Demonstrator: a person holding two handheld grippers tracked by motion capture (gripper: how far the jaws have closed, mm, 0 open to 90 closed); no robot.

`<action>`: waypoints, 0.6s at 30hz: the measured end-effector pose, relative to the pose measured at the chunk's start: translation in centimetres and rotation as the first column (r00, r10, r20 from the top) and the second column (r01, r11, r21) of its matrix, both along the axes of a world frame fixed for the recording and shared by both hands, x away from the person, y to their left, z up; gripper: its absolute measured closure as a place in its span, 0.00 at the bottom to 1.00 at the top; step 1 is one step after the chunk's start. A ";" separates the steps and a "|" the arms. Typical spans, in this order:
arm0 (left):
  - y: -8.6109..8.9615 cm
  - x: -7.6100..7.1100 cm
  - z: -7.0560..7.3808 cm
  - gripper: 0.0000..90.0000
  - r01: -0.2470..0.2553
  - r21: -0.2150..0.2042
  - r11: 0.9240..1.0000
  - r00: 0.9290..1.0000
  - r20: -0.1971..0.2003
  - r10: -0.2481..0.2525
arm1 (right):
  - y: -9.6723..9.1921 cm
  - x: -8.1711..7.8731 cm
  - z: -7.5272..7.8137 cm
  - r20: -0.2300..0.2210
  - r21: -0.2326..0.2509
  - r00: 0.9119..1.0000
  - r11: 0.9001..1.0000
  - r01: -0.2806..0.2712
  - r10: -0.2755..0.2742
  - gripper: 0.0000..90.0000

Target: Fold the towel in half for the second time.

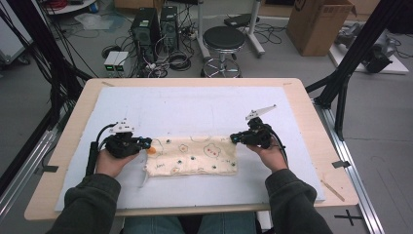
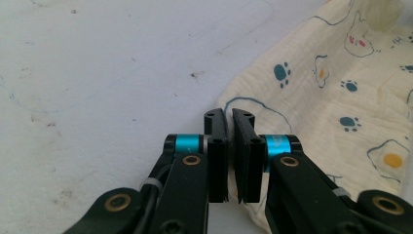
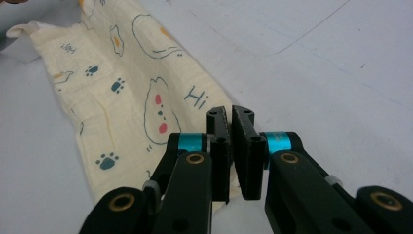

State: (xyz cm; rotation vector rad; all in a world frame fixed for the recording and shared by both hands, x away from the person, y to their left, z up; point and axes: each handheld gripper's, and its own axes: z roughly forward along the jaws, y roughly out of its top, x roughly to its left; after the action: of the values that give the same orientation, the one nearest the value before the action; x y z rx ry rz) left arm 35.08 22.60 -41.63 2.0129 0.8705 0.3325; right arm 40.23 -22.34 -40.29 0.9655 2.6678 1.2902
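Cloth [image 1: 195, 156] between pinching grippers; stool [image 1: 224, 39] behind

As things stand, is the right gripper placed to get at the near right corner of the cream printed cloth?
Probably yes: the right gripper sits at the cream printed cloth's right edge, with nothing between.

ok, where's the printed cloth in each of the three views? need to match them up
High view: the printed cloth lies folded at table centre, between the left hand-held gripper and the right hand-held gripper.
Left gripper view: right side of the picture, its edge at the nearly closed jaws.
Right gripper view: left side, running from the top down to the jaws.
Shared landmark: the white mat under the cloth.
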 end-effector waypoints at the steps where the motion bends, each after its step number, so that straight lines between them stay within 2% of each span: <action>1: 0.0 -0.1 0.0 0.94 0.004 -0.001 1.000 1.000 0.004 -0.004 | 0.0 -0.1 0.0 0.001 0.004 1.000 1.000 0.000 0.000 0.96; 10: 0.0 -1.2 0.5 0.94 0.032 0.000 0.999 0.999 0.036 -0.032 | -0.2 -1.1 0.2 0.019 0.016 1.000 1.000 -0.024 0.024 0.96; 11: -0.1 -1.3 0.6 0.93 0.033 0.004 0.999 0.999 0.039 -0.033 | -0.2 -1.3 0.2 0.009 0.012 1.000 1.000 -0.027 0.027 0.96; 13: -0.2 -1.5 0.6 0.93 0.045 0.009 0.999 0.998 0.036 -0.045 | -0.3 -1.5 0.1 0.019 0.012 0.999 0.999 -0.031 0.031 0.96; 18: -0.2 -2.0 0.5 0.93 0.055 0.013 0.998 0.998 0.039 -0.055 | -0.4 -2.2 -0.2 0.014 0.016 0.999 0.999 -0.040 0.040 0.96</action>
State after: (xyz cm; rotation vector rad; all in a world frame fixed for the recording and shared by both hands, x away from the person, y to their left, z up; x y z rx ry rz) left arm 33.07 22.35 -41.15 2.0304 0.7889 0.3462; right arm 38.00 -22.72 -40.47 0.9065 2.6842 1.3227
